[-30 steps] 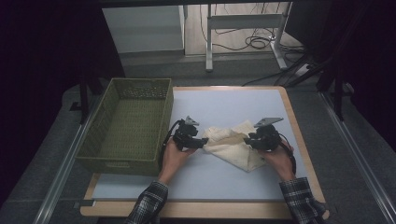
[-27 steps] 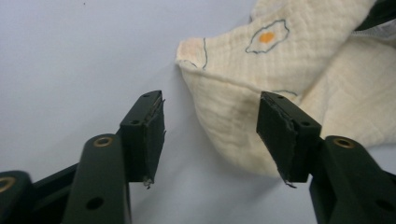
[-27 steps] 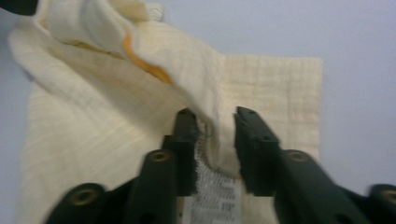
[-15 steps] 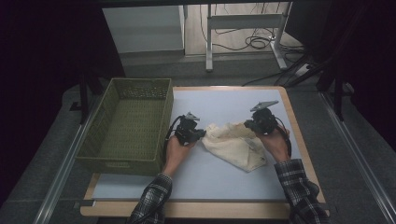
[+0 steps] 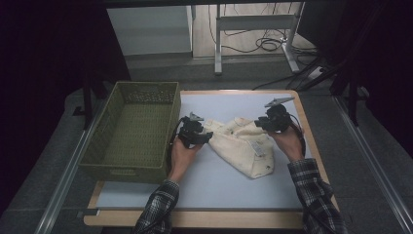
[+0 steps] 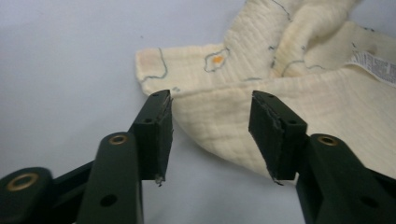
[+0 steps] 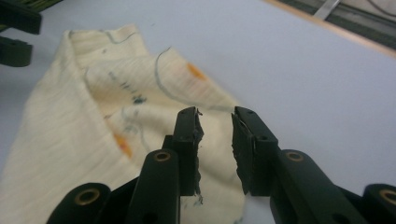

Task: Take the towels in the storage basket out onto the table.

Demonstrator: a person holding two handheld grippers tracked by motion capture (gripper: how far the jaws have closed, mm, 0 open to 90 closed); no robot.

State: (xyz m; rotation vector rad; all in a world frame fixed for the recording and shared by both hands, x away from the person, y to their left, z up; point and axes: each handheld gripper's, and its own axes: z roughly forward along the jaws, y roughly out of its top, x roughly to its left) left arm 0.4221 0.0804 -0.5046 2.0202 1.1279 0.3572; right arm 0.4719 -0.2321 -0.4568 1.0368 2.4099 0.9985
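Green basket flanks cream cloth; both grippers' fingers just opened, gripping nothing.

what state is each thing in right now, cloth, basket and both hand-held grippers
cloth: crumpled and loosely folded on the table mat, care label facing up, held by neither gripper
basket: upright at the table's left edge, nothing in it
left hand-held gripper: jaws apart, just reopened, cloth edge beyond them unpinched
right hand-held gripper: jaws slightly apart, just reopened, poised over the cloth without gripping
table mat: flat, bearing the cloth
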